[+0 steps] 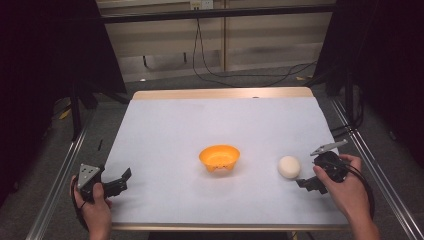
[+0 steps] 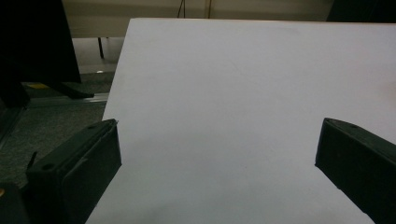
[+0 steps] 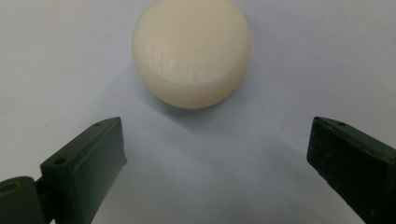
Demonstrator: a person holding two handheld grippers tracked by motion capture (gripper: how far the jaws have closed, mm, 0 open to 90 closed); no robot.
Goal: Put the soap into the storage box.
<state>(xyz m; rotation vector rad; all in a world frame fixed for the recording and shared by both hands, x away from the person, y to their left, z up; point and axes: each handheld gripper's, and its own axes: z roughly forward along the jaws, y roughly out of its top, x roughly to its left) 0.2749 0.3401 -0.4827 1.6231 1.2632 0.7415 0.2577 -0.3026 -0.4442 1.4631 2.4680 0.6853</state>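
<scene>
Right tool (image 3: 215, 154): held wide open, nothing gripped, just short of the round cream ball (image 3: 191, 51), apparently plastic.

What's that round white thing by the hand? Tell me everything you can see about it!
The ball is cream-white, smooth and slightly shiny, like plastic, with faint rings round its surface and a flatter-looking band low on its near side. It sits on the white table cover, right of the orange bowl and apart from it. The right gripper points at it, jaws open, not touching. Nothing but the cover touches it.
</scene>
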